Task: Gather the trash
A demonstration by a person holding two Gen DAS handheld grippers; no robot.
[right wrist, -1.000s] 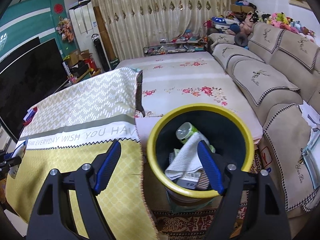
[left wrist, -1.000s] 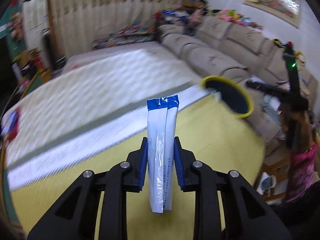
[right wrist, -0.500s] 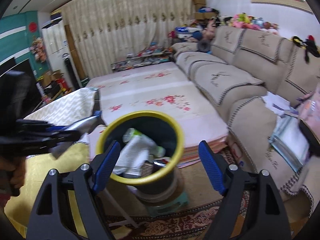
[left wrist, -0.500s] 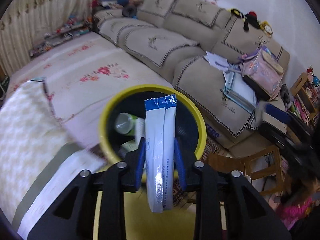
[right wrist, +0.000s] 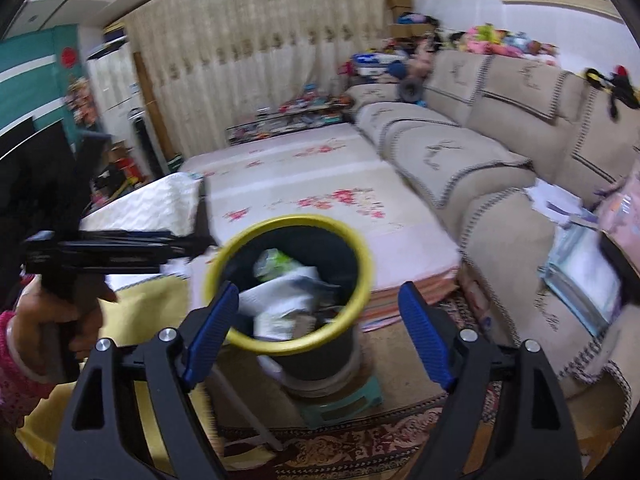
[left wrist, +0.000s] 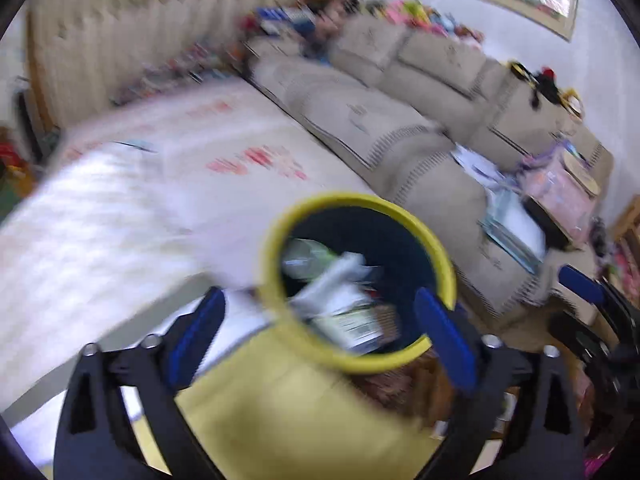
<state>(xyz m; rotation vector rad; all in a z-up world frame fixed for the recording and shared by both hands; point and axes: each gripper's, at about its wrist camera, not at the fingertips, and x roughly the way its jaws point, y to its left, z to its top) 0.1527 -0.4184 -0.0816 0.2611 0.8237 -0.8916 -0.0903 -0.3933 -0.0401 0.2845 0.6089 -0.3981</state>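
Gone from the left gripper: blue-and-white sachet, clamped there half a second ago. Jaws now wide, empty, above the yellow-rimmed trash bin. Sachet not distinguishable among the litter inside. Right gripper wide, empty, facing the bin beside the yellow tabletop.

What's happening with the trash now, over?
Left tool open, empty. Right tool open, empty. Yellow-rimmed bin holds the trash. Nothing blocking.
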